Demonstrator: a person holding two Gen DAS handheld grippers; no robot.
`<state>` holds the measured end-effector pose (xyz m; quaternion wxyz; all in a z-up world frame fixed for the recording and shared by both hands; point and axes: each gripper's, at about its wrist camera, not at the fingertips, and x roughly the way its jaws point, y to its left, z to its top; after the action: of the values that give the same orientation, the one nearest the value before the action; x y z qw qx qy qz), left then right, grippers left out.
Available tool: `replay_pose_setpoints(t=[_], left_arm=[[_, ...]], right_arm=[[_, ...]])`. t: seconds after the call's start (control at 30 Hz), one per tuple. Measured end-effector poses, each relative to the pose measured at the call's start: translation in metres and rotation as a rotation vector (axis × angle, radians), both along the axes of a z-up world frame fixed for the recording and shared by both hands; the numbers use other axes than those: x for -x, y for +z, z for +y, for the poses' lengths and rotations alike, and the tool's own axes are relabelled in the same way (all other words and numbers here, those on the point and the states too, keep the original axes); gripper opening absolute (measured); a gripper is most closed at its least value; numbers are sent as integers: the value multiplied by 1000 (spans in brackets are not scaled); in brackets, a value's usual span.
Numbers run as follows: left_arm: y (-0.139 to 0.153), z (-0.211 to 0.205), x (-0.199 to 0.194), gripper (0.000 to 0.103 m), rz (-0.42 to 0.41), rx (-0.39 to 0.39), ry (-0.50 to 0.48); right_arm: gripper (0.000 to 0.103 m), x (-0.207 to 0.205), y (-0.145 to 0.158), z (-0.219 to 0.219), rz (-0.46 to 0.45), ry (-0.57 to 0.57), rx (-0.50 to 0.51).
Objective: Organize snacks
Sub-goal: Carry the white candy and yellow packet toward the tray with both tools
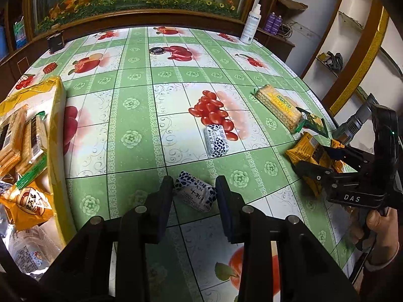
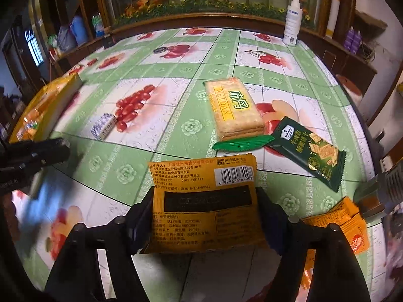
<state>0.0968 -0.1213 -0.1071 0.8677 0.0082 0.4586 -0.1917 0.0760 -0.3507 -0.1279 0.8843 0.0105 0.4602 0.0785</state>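
My left gripper is open, its jaws on either side of a white and blue patterned candy pack on the tablecloth. A second such pack lies further ahead. My right gripper is shut on an orange snack packet; it also shows in the left wrist view. A yellow cracker pack and a dark green packet lie beyond it. Another orange packet lies at the right. A yellow box with several snacks stands at the left.
The table has a green fruit-print cloth. A white spray bottle stands at the far right edge. A dark round lid lies far back. A dark small box sits at the far left.
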Motion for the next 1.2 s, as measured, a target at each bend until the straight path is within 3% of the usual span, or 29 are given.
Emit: replay_pose_setpoints(t=[0.7, 1.2], left_arm=[[45, 63, 38, 32, -102, 34, 124], [65, 135, 68, 32, -155, 64, 262]], right_arm=[[73, 35, 51, 42, -114, 45, -231], [73, 43, 73, 102, -151, 143, -282]])
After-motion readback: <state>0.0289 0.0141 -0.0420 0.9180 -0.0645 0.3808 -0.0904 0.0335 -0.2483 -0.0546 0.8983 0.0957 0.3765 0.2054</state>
